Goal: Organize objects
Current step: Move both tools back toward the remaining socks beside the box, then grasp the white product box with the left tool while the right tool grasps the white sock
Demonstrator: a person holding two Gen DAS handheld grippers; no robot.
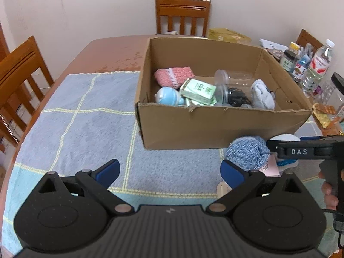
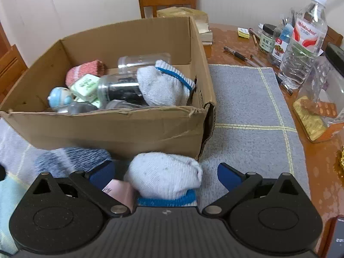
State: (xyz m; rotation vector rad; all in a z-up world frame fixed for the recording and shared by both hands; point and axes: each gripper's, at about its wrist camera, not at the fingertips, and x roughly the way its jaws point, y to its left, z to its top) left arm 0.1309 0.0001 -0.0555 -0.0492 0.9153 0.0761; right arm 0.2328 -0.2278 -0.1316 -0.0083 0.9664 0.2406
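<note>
A wooden chair (image 1: 19,81) stands at the left edge of the brown wooden table (image 1: 111,51), which sits against a plain pale wall (image 1: 86,6). A blue-grey towel (image 1: 81,118) with yellow grid lines covers the near part of the table; its left half is bare, giving free room there.

The left gripper (image 1: 169,172) hovers low over the towel with its blue-padded fingers (image 1: 109,171) spread wide and nothing between them. Ahead stands an open cardboard box (image 1: 215,124), its near wall creased and torn along the rim. It holds a pink rolled sock (image 1: 173,76), a pale blue toy (image 1: 166,95), a green packet (image 1: 197,90), clear plastic jars (image 1: 232,86) and a white sock (image 1: 263,95).

Just in front of the box lie a blue marled sock ball (image 1: 247,152) and a white sock ball (image 2: 165,176) with a blue cuff, beside a pink card (image 2: 120,191). The right gripper (image 2: 165,174) straddles the white ball, fingers apart, not pressing it.

Farther right, bare towel runs to the table's edge, where a water bottle (image 2: 303,40), small jars (image 2: 267,37), pens (image 2: 238,53) and blister packs (image 2: 322,108) crowd together. Another chair (image 1: 182,14) stands behind the box.
</note>
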